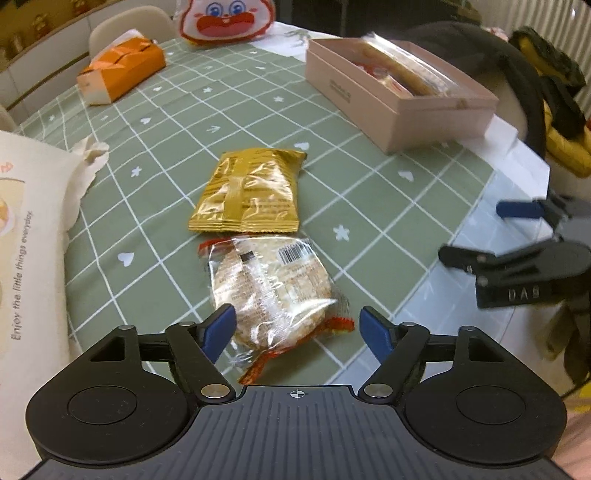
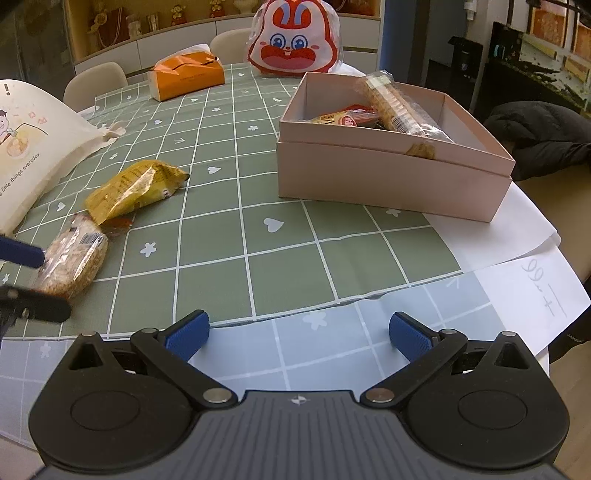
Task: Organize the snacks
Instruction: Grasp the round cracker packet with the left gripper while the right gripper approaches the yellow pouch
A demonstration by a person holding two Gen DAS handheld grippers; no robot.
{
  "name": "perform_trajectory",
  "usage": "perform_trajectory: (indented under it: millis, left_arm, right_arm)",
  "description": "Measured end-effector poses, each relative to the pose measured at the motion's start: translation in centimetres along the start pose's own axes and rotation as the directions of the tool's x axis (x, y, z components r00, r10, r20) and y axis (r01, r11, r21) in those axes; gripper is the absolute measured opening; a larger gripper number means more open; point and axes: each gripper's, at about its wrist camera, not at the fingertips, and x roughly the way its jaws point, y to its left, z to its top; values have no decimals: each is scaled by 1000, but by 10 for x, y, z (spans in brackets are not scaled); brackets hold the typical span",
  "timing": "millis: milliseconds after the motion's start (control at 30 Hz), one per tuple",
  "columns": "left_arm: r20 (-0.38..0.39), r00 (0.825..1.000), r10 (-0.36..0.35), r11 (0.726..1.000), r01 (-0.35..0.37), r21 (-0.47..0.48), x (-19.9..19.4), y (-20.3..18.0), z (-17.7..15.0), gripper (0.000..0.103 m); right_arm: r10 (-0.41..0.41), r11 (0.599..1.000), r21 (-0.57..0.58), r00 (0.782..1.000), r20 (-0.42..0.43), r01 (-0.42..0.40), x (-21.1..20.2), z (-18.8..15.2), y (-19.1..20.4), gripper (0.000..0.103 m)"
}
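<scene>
A round cake in a clear wrapper [image 1: 273, 291] lies on the green checked tablecloth, and my left gripper [image 1: 297, 326] stands open around its near end. The left pad sits beside the wrapper and the right pad is apart from it. Just beyond the cake lies a gold snack packet [image 1: 247, 192]. A pink box [image 1: 399, 110] at the far right holds several snacks, among them a long cracker pack [image 2: 391, 99]. My right gripper [image 2: 299, 332] is open over the table's near edge with nothing between its fingers. The right wrist view shows the cake [image 2: 74, 262] and the gold packet [image 2: 133, 188] at its left.
An orange tissue box [image 1: 122, 70] and a rabbit-face bag [image 1: 225, 18] stand at the back. A cream cloth bag [image 1: 29, 221] lies along the left. White paper [image 2: 535, 288] hangs over the table's right edge, and a dark jacket [image 2: 535, 129] lies beyond it.
</scene>
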Motion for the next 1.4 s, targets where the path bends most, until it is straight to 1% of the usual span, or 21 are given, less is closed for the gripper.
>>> perform_trajectory:
  millis: [33,100,200,367,467,500,567,600,667,733,800,867,933,1000,1100,1167,1200,1300,1400]
  left_arm:
    - [1,1000,-16,1000,16,-14,1,3,1,87]
    - [4,999,-45,998,45,-45,1,8,3,90]
    - [8,998,-56,996,57,-67,2,15,4,90]
    - [14,996,-92,994,93,-61,-1,18,-1,89]
    - [35,992,-120,983,124,-132,-8,25,-3,85]
    - [45,992,-118,978,124,-167,-11,29,-2,85]
    - [66,993,-103,965,116,-236,-15,37,0,85]
    - [71,993,-93,960,108,-257,-14,40,3,85]
    - [66,996,-54,958,70,-277,-12,42,9,85]
    - [49,998,-30,960,42,-278,-7,41,14,85]
    - [15,1000,-11,963,14,-268,2,36,18,85]
    - [-9,1000,-17,966,14,-257,10,31,18,86]
    - [-14,1000,-4,977,1,-214,14,20,17,91]
    - [-15,1000,14,984,-16,-176,17,13,17,91]
    - [-13,998,55,979,-56,-194,18,16,17,88]
    - [-25,997,74,969,-77,-236,21,25,15,87]
    - [-33,997,70,962,-77,-262,23,30,15,87]
    - [-23,998,53,949,-58,-311,22,39,16,87]
    - [-22,999,42,944,-47,-326,26,42,20,92]
  right_arm:
    - [0,1000,0,1000,-2,0,0,0,0,103]
    - [1,1000,0,1000,-9,-1,0,1,0,103]
    - [8,1000,-7,1000,-22,-8,-1,1,2,103]
    - [18,1000,-18,1000,-12,-18,-3,-2,2,103]
    - [14,1000,-14,1000,4,-14,-5,-6,3,103]
    - [14,1000,-13,1000,9,-14,-5,-7,3,103]
    - [15,1000,-15,1000,18,-15,-7,-9,3,103]
    - [15,1000,-16,1000,23,-15,-7,-10,3,103]
    - [15,1000,-15,999,28,-14,-7,-10,3,103]
    - [15,1000,-16,1000,27,-14,-8,-10,3,103]
    - [14,1000,-16,1000,27,-14,-8,-10,4,103]
    - [14,1000,-15,1000,28,-14,-7,-10,4,103]
    - [14,1000,-15,999,32,-14,-8,-10,4,103]
    - [14,1000,-15,999,36,-13,-8,-11,4,103]
    - [15,1000,-17,999,35,-14,-8,-11,4,103]
    - [15,1000,-18,999,33,-15,-7,-10,4,103]
    - [15,1000,-18,999,34,-15,-7,-11,5,103]
    - [15,1000,-18,999,37,-14,-7,-11,5,103]
    - [15,1000,-19,999,35,-15,-7,-11,6,103]
